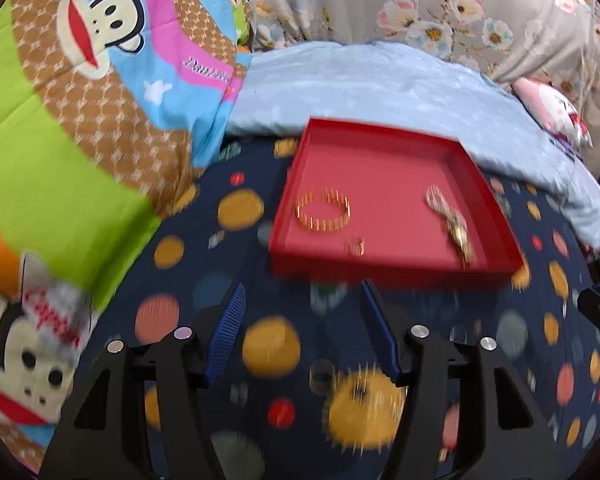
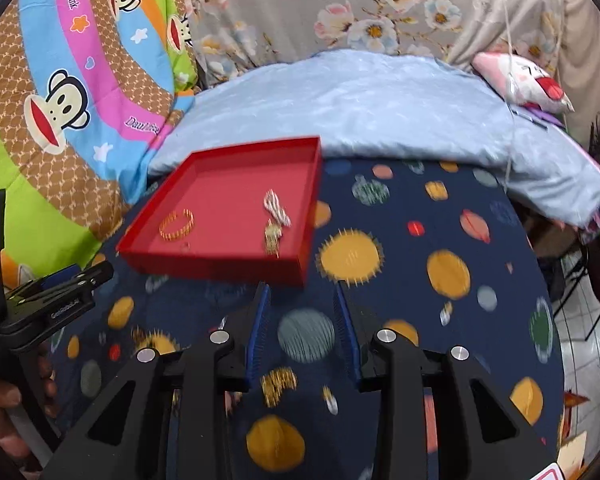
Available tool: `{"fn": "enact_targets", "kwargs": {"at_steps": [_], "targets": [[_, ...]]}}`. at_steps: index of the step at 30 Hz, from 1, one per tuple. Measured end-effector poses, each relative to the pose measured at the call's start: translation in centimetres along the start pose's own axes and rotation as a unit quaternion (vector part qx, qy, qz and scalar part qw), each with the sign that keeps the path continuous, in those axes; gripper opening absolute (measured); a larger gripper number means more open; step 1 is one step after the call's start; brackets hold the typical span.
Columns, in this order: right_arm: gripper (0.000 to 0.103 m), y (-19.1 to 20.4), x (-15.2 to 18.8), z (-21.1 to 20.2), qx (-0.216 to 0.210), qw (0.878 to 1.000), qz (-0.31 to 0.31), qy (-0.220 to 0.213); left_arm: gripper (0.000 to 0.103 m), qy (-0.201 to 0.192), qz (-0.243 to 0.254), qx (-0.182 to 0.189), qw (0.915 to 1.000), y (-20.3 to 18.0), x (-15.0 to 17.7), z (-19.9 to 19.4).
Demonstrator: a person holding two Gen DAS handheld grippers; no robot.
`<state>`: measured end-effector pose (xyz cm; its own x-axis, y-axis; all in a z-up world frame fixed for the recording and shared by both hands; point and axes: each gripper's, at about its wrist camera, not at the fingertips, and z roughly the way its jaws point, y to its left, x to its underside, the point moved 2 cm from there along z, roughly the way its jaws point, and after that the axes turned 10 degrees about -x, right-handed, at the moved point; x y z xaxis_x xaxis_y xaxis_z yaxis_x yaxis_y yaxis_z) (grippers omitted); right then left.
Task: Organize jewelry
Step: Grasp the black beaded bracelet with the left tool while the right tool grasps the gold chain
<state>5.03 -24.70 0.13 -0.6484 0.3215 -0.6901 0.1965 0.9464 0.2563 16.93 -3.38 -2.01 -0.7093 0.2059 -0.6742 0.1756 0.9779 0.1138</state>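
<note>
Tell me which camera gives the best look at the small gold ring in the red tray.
The left wrist view: the small gold ring shows as a distinct loop near the red tray's front wall. In the right wrist view it is only a faint speck.

One red tray [image 1: 380, 144] holds three pieces of jewelry: one gold bracelet [image 1: 324, 211], one small gold ring [image 1: 355, 245] and one silvery-gold chain piece [image 1: 450, 218]. On the dark planet-print cloth [image 2: 440, 216] near the right gripper lie two more small pieces, one gold [image 2: 278, 385], one pale [image 2: 330, 399]
</note>
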Motion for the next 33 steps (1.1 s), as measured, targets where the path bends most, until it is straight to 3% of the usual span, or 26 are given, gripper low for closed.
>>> {"fn": "enact_targets", "kwargs": {"at_steps": [7,17,24,26,28,33], "targets": [[0.032,-1.4,5.4,-1.6,0.009,0.999,0.019,0.038,0.057,0.042,0.013,0.022,0.9988,-1.6,5.6,-1.8],[0.032,-1.0,7.9,-1.8,-0.002,0.998,0.025,0.057,0.057,0.062,0.049,0.032,0.9964,-6.2,8.3,-1.1],[0.033,-0.8,7.7,-1.3,-0.007,0.998,0.024,0.059,0.042,0.057,0.063,0.031,0.9958,-7.2,9.0,-0.4],[0.033,-0.7,7.6,-0.9,-0.008,0.998,0.023,0.061,0.033,0.053,0.069,0.035,0.9956,-7.4,9.0,-0.4],[0.033,-0.6,7.5,-0.5,-0.009,0.998,0.021,0.063,0.011,0.053,0.074,0.043,0.9949,-7.5,8.9,-0.5],[0.033,0.0,7.0,0.9,-0.010,0.998,0.010,0.067,0.007,0.069,0.060,0.077,0.9928,-6.7,8.7,-0.8]]}}
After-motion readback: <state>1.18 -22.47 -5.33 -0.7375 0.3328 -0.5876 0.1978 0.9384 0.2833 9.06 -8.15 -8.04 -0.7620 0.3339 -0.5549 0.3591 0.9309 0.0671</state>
